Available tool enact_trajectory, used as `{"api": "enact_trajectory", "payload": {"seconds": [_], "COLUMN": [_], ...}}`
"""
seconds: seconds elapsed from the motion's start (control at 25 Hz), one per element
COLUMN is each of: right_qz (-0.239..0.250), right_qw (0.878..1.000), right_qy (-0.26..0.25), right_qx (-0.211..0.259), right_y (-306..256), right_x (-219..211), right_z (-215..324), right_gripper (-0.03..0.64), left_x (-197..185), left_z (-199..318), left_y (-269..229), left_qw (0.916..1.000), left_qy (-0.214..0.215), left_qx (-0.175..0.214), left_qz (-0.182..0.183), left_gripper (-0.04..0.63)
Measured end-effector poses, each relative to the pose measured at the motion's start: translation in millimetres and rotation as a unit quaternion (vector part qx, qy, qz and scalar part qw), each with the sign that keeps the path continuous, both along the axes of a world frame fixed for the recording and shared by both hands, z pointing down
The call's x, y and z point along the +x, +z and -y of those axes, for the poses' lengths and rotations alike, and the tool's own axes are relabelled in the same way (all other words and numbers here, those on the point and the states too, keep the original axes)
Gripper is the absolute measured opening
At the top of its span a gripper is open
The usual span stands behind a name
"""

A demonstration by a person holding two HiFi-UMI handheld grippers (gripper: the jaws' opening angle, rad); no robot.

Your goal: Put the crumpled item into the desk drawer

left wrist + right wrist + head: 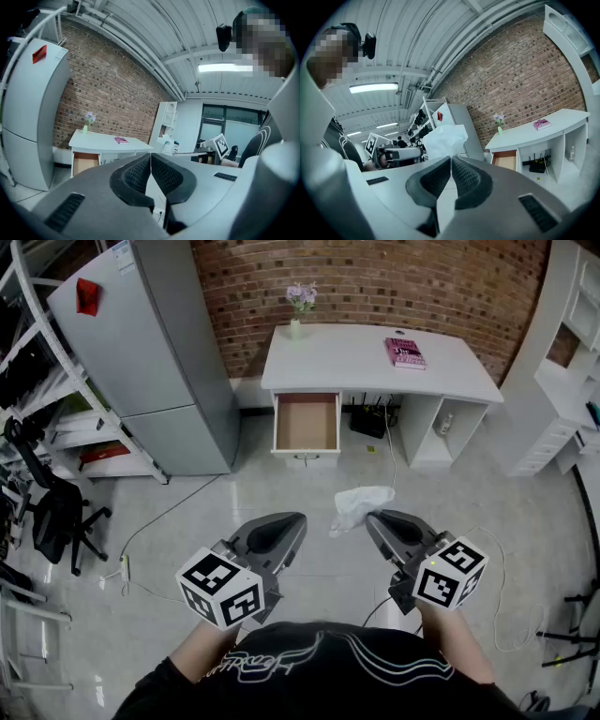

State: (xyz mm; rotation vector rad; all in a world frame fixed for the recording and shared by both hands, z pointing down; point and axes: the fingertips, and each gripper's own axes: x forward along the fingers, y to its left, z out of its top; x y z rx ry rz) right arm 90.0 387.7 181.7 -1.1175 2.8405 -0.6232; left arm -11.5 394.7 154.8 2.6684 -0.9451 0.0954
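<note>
A crumpled white plastic item [360, 503] hangs from the tips of my right gripper [372, 517], which is shut on it; in the right gripper view the crumpled item [445, 140] sticks up above the closed right gripper [451, 158]. My left gripper [300, 518] is held beside it, shut and empty, with the left gripper [150, 154] showing its jaws closed together. Ahead stands the white desk [347, 362] with its drawer [306, 423] pulled open and nothing inside. The drawer [505, 160] also shows far off past the right jaws.
A pink book [405, 352] and a small vase of flowers [299, 304] sit on the desk. A grey refrigerator [150, 352] stands to the left, a black office chair [52, 512] further left, white shelving [562, 381] to the right. Cables [169, 521] run across the floor.
</note>
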Motion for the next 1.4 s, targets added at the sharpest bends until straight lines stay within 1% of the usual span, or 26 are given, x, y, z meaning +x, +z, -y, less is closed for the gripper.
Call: {"api": "enact_trajectory", "payload": {"seconds": [0.24, 0.4, 0.6, 0.8, 0.92, 1.16, 1.32, 1.4], "right_qz": [-0.006, -0.004, 0.004, -0.005, -0.01, -0.019, -0.019, -0.02], "right_qw": [1.0, 1.0, 0.999, 0.999, 0.999, 0.999, 0.999, 0.998], "right_qy": [0.007, 0.016, 0.038, 0.04, 0.039, 0.04, 0.044, 0.043], "right_qx": [0.004, 0.007, 0.003, 0.002, 0.002, -0.014, -0.024, -0.039], "right_y": [-5.8, -7.6, 3.0, 22.0, 29.7, 47.1, 60.3, 68.3], "right_x": [4.1, 19.0, 22.3, 20.0, 21.5, 23.6, 24.5, 23.9], "right_z": [-5.6, -1.8, 11.5, 24.9, 48.0, 110.1, 169.6, 201.3], "right_gripper": [0.044, 0.044, 0.044, 0.044, 0.044, 0.044, 0.044, 0.044], "left_x": [0.4, 8.7, 1.3, -3.4, -2.4, 1.0, 2.8, 3.8], "left_z": [-5.1, -5.0, 1.7, 13.5, 37.3, 100.7, 160.3, 193.8], "left_y": [-4.2, -5.6, 6.7, 26.4, 34.3, 51.5, 66.2, 73.0], "left_qw": [1.0, 1.0, 1.0, 0.9999, 0.9999, 0.9996, 0.9994, 0.9988], "left_qy": [0.001, -0.002, -0.007, -0.01, -0.013, -0.013, -0.012, -0.011], "left_qx": [0.002, 0.007, 0.004, 0.001, -0.001, -0.021, -0.033, -0.047], "left_qz": [-0.001, 0.001, 0.001, -0.005, -0.009, -0.01, -0.005, -0.001], "left_gripper": [0.023, 0.023, 0.023, 0.023, 0.023, 0.023, 0.023, 0.023]}}
